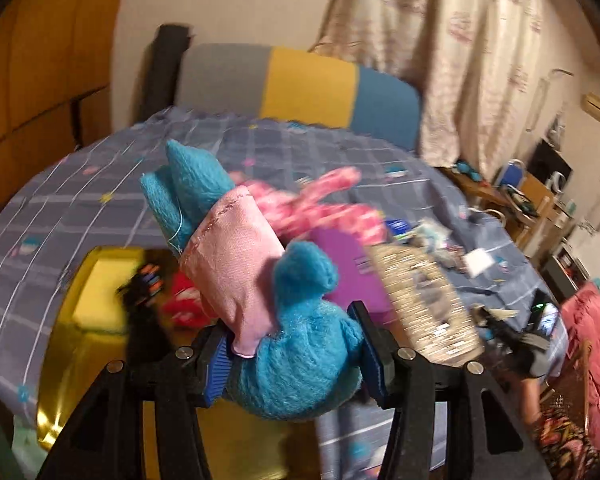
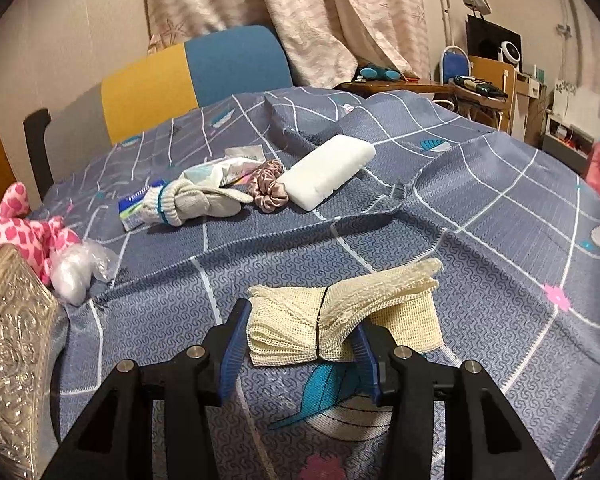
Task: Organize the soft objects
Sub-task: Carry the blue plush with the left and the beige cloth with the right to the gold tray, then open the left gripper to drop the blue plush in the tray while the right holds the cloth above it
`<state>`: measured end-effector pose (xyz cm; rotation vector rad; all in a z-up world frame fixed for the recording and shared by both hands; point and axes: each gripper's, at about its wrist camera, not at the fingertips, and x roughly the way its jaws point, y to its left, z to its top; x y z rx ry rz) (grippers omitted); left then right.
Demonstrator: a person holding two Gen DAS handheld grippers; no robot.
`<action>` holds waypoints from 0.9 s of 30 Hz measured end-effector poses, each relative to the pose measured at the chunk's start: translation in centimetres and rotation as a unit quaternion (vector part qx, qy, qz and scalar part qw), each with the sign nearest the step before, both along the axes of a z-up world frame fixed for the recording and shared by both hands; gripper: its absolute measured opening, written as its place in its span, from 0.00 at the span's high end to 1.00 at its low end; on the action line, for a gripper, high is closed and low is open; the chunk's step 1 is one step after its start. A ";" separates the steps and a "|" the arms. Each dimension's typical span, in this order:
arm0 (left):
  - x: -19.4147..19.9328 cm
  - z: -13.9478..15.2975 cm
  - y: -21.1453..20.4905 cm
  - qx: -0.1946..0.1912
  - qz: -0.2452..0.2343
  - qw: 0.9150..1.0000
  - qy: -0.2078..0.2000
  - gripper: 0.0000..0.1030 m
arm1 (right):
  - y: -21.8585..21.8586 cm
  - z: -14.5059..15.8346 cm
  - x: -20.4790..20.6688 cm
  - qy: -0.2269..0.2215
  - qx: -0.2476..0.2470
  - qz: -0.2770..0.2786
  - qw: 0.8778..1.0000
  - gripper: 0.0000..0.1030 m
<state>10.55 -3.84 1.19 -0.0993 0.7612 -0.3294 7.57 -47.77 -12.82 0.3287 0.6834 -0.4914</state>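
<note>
On the bed, progress: early-to-middle, as judged; several soft items lay loose on the grey-blue grid-patterned bedspread (image 2: 480,216).
Left gripper (image 1: 292,354): clenched on a fuzzy blue plush toy with a pink satin panel (image 1: 296,344), held above a glossy gold box (image 1: 72,320).
Right gripper (image 2: 300,350): clamped on a folded cream mesh cloth bundle (image 2: 340,316), near on the bedspread.
Remaining, far: knotted knit sock (image 2: 192,200), satin scrunchie (image 2: 270,186), smooth white rectangular foam block (image 2: 328,170).
Left edge: pink spotted plush (image 2: 24,228).

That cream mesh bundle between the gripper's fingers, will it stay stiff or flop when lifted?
The cream mesh bundle would probably flop: its loose ends already splay and droop beyond the right gripper. It looks light, being open netting. The black tie cinching its middle should keep the folds together.
</note>
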 end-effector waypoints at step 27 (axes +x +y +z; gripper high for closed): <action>3.4 -10.7 14.9 -0.013 0.093 0.984 0.151 0.31 | 17.0 15.0 -2.9 -0.160 -0.001 0.169 0.973 0.53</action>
